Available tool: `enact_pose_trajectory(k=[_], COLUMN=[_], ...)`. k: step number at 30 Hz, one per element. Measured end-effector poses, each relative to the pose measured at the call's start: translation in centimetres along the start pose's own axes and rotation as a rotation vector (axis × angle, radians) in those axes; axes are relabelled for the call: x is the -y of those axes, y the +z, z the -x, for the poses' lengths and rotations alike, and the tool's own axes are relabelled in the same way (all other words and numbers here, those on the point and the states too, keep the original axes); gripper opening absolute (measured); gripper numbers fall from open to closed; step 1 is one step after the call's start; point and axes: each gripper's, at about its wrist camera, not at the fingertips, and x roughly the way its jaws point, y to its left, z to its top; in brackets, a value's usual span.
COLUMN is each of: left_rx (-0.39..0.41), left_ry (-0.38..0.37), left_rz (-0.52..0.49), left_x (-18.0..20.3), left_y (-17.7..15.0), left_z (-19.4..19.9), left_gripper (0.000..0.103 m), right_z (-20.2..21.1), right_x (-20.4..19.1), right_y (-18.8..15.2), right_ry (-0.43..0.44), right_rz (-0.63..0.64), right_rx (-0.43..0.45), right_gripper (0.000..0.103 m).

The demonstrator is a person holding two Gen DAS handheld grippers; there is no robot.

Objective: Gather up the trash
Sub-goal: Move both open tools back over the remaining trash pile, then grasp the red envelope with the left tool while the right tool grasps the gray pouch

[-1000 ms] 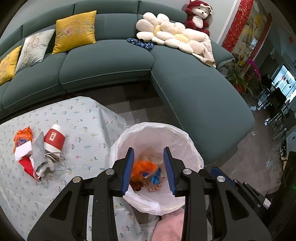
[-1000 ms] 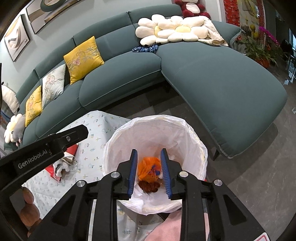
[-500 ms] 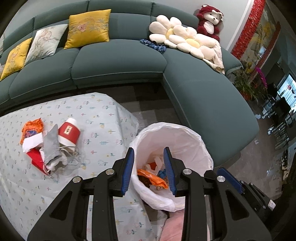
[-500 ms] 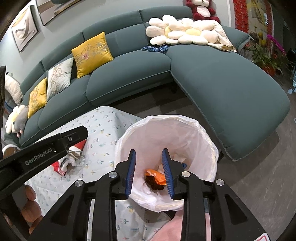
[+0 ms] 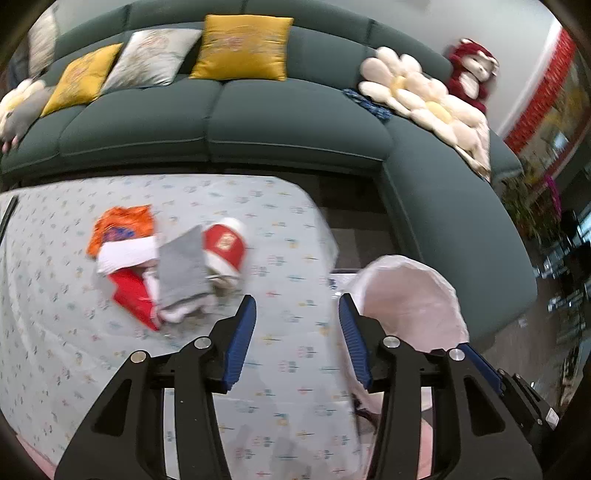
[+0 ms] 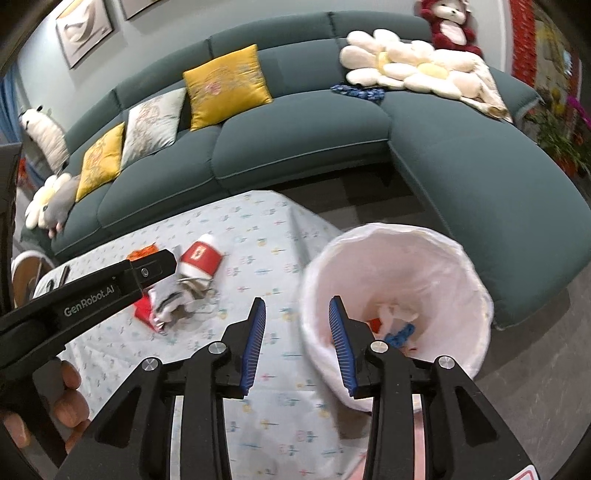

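A pile of trash lies on the patterned tablecloth point(image 5: 288, 236): an orange wrapper point(image 5: 122, 225), a red and white cup point(image 5: 225, 245) on its side, a grey packet point(image 5: 183, 267) and a red wrapper point(image 5: 135, 295). The pile also shows in the right wrist view, with the cup point(image 6: 201, 258) on top. A white-lined bin point(image 6: 399, 295) stands at the table's right edge and holds orange, white and blue scraps. My left gripper point(image 5: 297, 310) is open and empty over the table, right of the pile. My right gripper point(image 6: 297, 314) is open and empty at the bin's left rim.
A curved green sofa point(image 6: 295, 147) wraps the back and right, with yellow and grey cushions point(image 6: 225, 85), a flower cushion point(image 6: 402, 62) and a red plush toy point(image 6: 450, 26). The left gripper's arm point(image 6: 92, 291) crosses the left of the right wrist view.
Both grippers have swung left from above the bin toward the table. The orange trash seen between the jaws a second ago now lies in the bin.
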Motion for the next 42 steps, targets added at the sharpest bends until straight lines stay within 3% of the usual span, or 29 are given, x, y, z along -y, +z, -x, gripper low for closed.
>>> enact_pose_trajectory(k=[18, 23, 34, 37, 42], left_rx=[-0.060, -0.108, -0.204, -0.230, -0.264], left_ry=[0.120, 0.111, 0.050, 0.045, 0.012], left_rz=[0.257, 0.344, 0.485, 0.499, 0.528], left_x=[-15.1, -18.2, -21.1, -21.6, -22.2], left_y=[-1.1, -1.1, 0.6, 0.9, 0.4], left_z=[-1.4, -3.6, -9.2, -10.4, -11.7], left_gripper=[0.052, 0.052, 0.051, 0.046, 0.021], right_z=[-5.2, -7.9, -15.0, -16.5, -18.5], right_x=[-11.2, -13.2, -15.8, -16.5, -17.6], right_y=[-0.9, -0.7, 1.2, 1.5, 1.4], right_ry=[0.076, 0.082, 0.077, 0.075, 0.072], right_rz=[0.134, 0.150, 0.124, 0.129, 0.149], right_rx=[-0.098, -0.138, -0.225, -0.241, -0.268], right_gripper=[0.035, 0.035, 0.035, 0.035, 0.035])
